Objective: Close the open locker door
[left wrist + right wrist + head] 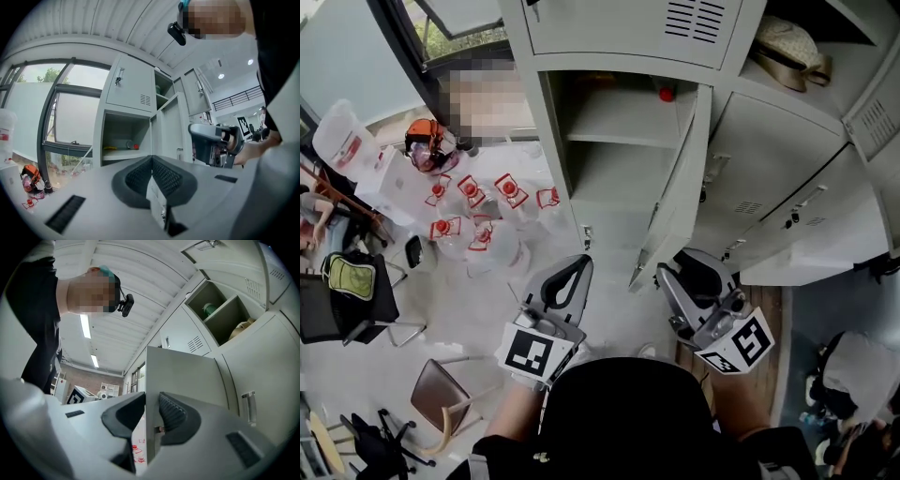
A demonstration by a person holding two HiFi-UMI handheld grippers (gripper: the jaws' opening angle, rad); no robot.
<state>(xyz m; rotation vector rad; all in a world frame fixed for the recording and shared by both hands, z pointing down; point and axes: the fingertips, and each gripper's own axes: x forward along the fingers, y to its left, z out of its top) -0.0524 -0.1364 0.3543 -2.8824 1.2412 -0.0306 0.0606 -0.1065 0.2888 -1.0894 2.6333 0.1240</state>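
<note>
Head view looks steeply down on a bank of pale grey lockers (787,159) across the top of the frame. The locker door (680,178) stands swung out at the frame's centre, its free edge pointing down toward the person. Behind it the open compartment (609,150) shows a shelf with a small red object (666,94) at its back right. The left gripper (572,277) sits at lower centre, left of the door's bottom corner and apart from it. The right gripper (694,267) sits just right of that corner, beside the door's outer face.

Left gripper view has the left gripper (151,161) with its jaws pressed together at the tips and nothing between them. The locker door (171,126) shows beyond, ajar at centre right.

Right gripper view has the right gripper (152,401) with its jaws a little spread. The free edge of the locker door (183,376) runs down through the gap; contact between pad and door cannot be told.

At the left of the head view, clear containers with red labels (478,211) crowd the floor. A beige bag (787,47) lies in an open compartment at upper right.
</note>
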